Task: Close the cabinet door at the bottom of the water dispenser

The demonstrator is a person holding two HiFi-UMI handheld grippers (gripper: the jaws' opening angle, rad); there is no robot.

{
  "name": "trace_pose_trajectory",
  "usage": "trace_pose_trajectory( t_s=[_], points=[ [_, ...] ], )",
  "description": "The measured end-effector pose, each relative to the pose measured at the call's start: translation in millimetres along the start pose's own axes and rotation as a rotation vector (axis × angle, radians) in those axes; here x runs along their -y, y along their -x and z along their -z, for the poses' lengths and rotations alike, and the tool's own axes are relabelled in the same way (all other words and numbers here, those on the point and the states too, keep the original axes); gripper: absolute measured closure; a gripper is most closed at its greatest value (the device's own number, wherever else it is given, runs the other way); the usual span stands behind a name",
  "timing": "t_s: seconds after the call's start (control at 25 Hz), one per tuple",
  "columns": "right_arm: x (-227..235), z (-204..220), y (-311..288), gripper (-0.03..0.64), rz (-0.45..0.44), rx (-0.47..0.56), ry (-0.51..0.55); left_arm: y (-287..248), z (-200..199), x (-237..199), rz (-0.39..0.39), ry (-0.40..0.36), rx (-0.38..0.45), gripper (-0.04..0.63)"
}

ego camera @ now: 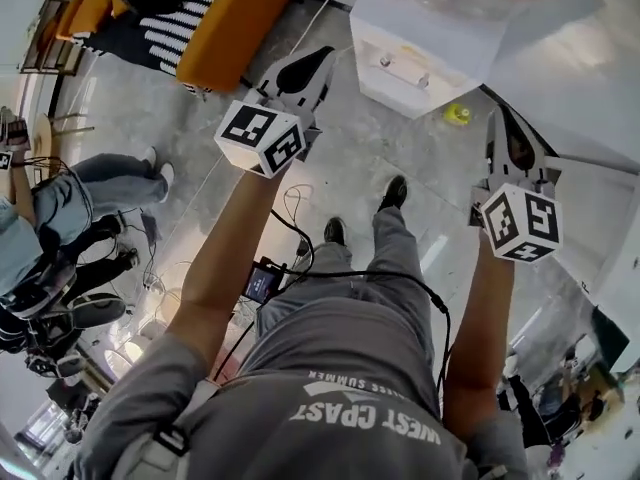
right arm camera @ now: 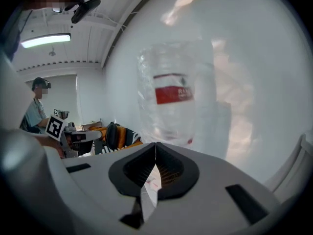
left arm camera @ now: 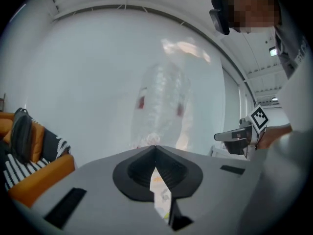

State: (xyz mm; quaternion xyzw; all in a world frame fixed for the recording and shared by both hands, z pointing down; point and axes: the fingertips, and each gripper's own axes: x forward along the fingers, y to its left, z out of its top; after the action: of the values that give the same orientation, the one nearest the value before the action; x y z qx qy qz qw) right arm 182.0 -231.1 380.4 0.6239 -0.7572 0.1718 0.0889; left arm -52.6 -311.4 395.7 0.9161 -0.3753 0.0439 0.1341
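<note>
The left tongs and the right tongs are both held up in the air in front of the white water dispenser, and each pair is shut tight with nothing in it. The water dispenser stands on the grey floor just ahead of the person's shoes, with a big clear water bottle with a red label on top, but its bottom cabinet door is too hard to make out from above. A small yellow thing lies on the floor beside the dispenser, and an orange sofa stands off to the left.
</note>
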Motion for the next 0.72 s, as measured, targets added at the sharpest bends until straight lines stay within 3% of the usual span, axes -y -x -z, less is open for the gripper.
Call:
trace_pose_trajectory(
  t_s=[0.32, 0.72],
  points=[
    [-63.9, -94.1, 63.7, 0.588, -0.075, 0.180, 0.090, 70.5, -112.8, 48.2, 0.048, -0.117, 0.158, 0.580],
    [-142.4, -158.1, 125.2, 0.589, -0.149, 0.316, 0.209, 166.4, -184.7, 83.4, 0.062, -0.232, 0.221, 0.580]
  ],
)
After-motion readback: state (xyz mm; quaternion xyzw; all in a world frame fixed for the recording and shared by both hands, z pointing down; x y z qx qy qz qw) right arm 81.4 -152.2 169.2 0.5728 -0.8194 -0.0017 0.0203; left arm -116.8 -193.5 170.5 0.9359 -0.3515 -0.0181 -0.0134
